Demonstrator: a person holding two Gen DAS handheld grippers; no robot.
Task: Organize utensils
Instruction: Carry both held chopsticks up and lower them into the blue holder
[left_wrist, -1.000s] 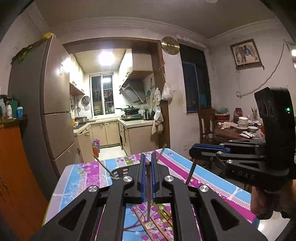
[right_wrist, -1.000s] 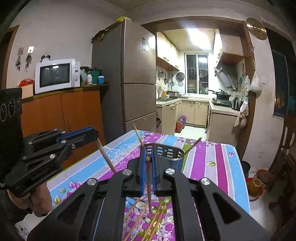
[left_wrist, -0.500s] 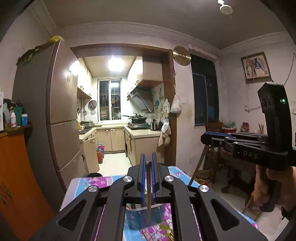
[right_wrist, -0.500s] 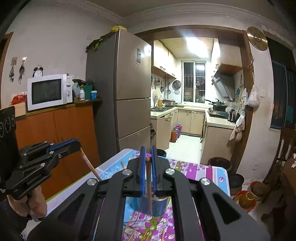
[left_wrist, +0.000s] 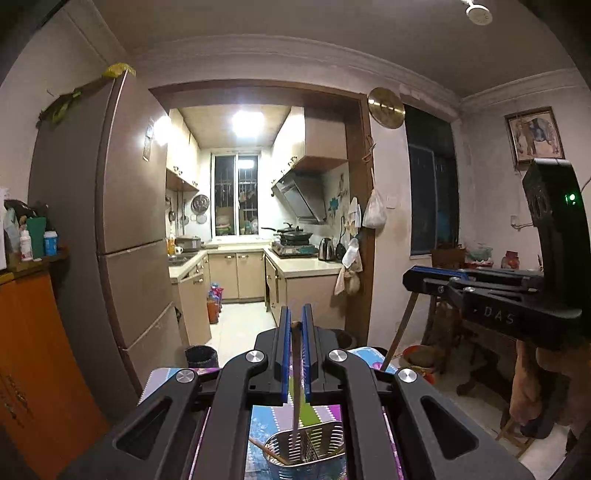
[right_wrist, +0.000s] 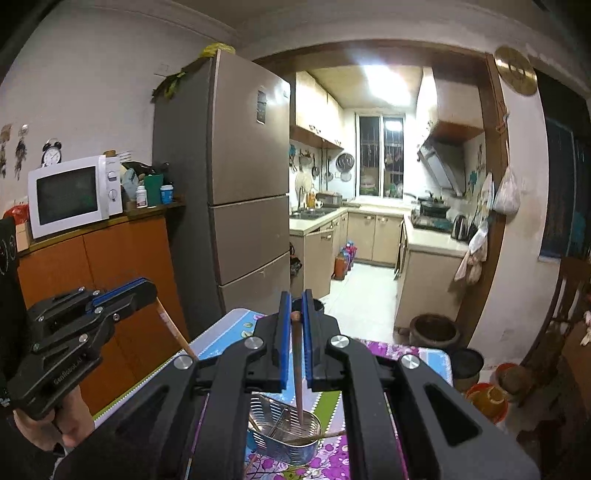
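Table (right_wrist: 417, 356) under floral striped cloth, metal caddy (right_wrist: 284, 435) on it; kitchen doorway beyond; left gripper (left_wrist: 294, 328) and right gripper (right_wrist: 294, 317) each pinch a chopstick (right_wrist: 297, 369).

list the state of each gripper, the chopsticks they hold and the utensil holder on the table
left gripper: jaws shut on a chopstick
left chopstick: held near upright, tip down over the holder
right gripper: jaws shut on a chopstick
right chopstick: held near upright, tip over the holder
utensil holder: upright on the table, chopsticks already inside
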